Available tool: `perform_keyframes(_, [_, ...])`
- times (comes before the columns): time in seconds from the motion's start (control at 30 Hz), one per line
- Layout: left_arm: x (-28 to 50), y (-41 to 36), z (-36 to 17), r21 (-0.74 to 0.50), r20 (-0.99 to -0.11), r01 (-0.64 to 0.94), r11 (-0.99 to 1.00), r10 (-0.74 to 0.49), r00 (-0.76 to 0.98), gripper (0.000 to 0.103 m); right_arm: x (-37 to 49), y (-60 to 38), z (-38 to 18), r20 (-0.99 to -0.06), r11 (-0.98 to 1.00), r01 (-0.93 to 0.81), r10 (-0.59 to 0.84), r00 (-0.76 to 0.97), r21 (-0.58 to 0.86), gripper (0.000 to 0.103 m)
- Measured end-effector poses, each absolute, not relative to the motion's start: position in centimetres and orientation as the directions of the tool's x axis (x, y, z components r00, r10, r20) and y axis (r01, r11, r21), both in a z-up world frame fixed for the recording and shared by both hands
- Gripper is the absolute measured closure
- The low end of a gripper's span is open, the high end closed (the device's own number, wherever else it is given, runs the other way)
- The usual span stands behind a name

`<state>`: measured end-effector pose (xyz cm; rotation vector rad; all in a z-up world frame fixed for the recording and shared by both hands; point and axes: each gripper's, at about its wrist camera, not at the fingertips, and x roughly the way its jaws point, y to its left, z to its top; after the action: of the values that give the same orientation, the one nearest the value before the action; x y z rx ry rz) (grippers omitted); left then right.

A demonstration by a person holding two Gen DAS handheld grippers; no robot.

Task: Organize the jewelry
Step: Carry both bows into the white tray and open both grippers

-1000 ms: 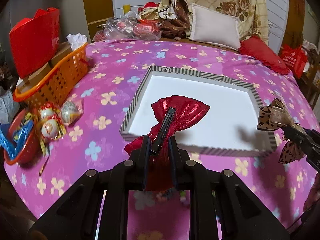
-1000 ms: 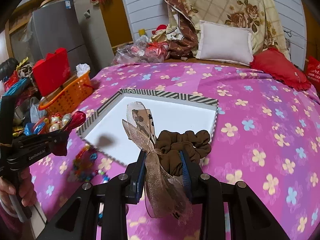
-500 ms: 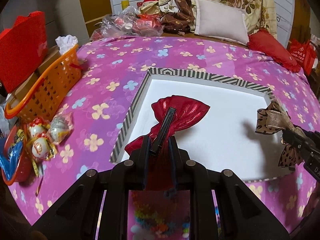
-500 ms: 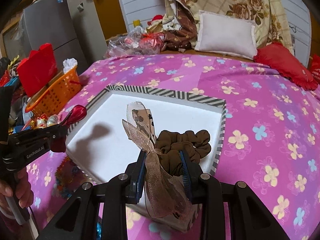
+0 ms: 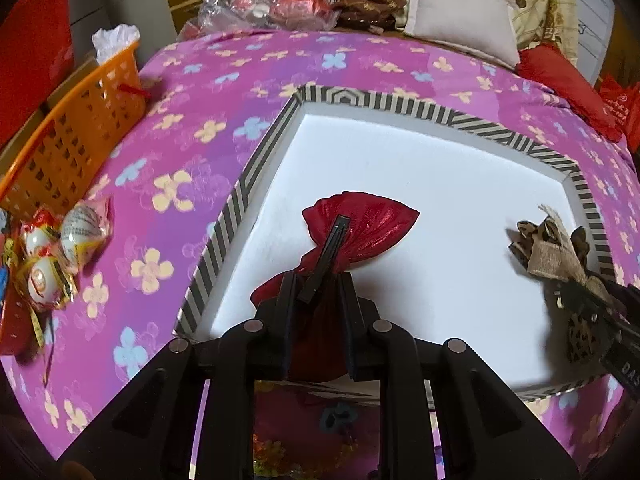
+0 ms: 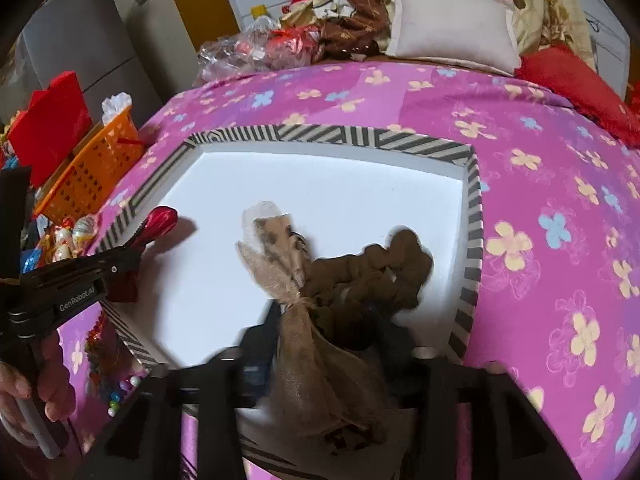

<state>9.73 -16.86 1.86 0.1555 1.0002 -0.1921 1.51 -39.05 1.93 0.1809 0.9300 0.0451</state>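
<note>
Bed (image 5: 192, 128) carried striped-rim tray (image 5: 440, 112). Left claw (image 5: 316, 280) clenched red bow clip (image 5: 360, 232) above tray's near-left edge; right claw (image 6: 320, 320) gripped leopard bow (image 6: 280, 256) with brown scrunchie (image 6: 380, 276), near edge. All probably light, soft; hold at knots.

Handheld two-finger grippers, matte black plastic

Left gripper (image 5: 316, 280): angular black arms, round silver screws. Right gripper (image 6: 320, 332): same build. White "GenRobot.AI" lettering; bare-skinned hand (image 6: 24, 392) on pale grey handle.

Red bow (image 5: 362, 232), striped tray (image 5: 460, 114)
</note>
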Motion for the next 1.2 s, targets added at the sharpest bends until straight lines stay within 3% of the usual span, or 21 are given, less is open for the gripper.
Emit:
perform_keyframes(0.17, [9.5, -16.6, 1.6, 0.035, -0.852, 0.231, 0.972, -0.092, 0.515, 0.075, 0.5, -39.0, 2.9, -0.778, 0.985, 0.035, 0.113, 0.618, 0.171, 0.046])
perform_keyframes(0.3, [8.5, -16.2, 2.7, 0.019, -0.838, 0.229, 0.973, -0.109, 0.534, 0.052, -0.8, -38.8, 4.1, -0.761, 0.985, 0.035, 0.107, 0.640, 0.168, 0.040])
perform_keyframes(0.5, [5.4, -15.0, 5.2, 0.008, -0.798, 0.225, 0.974, -0.129, 0.588, 0.041, -3.9, -37.8, 6.3, -0.724, 0.985, 0.029, 0.106, 0.681, 0.172, 0.036])
perform_keyframes(0.6, [3.4, -14.5, 6.3, 0.027, -0.778, 0.227, 0.974, -0.122, 0.617, 0.040, -5.9, -36.9, 7.3, -0.702, 0.984, 0.016, 0.114, 0.703, 0.177, 0.031])
perform_keyframes(1.2, [-6.4, -12.1, 7.8, 0.038, -0.747, 0.225, 0.974, -0.122, 0.654, 0.039, -13.4, -32.8, 7.4, -0.695, 0.986, -0.019, 0.131, 0.707, 0.166, 0.031])
